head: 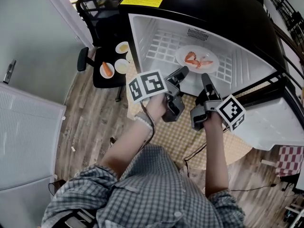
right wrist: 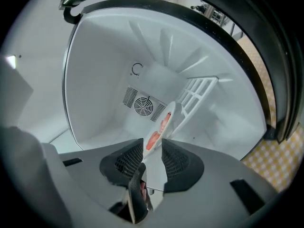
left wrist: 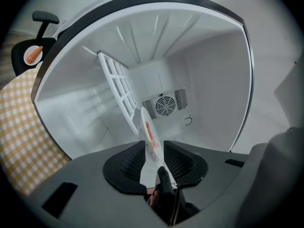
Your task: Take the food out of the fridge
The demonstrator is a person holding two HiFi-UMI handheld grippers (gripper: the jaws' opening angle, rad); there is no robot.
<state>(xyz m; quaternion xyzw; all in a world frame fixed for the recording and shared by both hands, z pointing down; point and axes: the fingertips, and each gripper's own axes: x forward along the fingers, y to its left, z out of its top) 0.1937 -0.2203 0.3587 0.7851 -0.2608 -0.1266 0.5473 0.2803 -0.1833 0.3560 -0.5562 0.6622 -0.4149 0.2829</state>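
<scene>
A white plate (head: 210,63) with red-orange food (head: 195,59) lies on the white wire shelf (head: 161,46) inside the open black fridge (head: 209,8). My left gripper (head: 180,73) points at the plate's near left rim. My right gripper (head: 205,78) points at its front rim. Both stand open, each with a narrow gap and nothing pinched. Both are rolled on their sides. In the left gripper view the plate (left wrist: 144,120) appears edge-on just beyond the left gripper (left wrist: 154,147). In the right gripper view the plate (right wrist: 167,114) lines up the same way with the right gripper (right wrist: 152,146).
The fridge stands on a yellow checked tablecloth (head: 190,137), its door (head: 280,122) swung open to the right. A black chair (head: 102,77) on the left carries a plate with a carrot (head: 107,69) and two other small plates (head: 122,47). A fan grille (left wrist: 165,105) sits at the back.
</scene>
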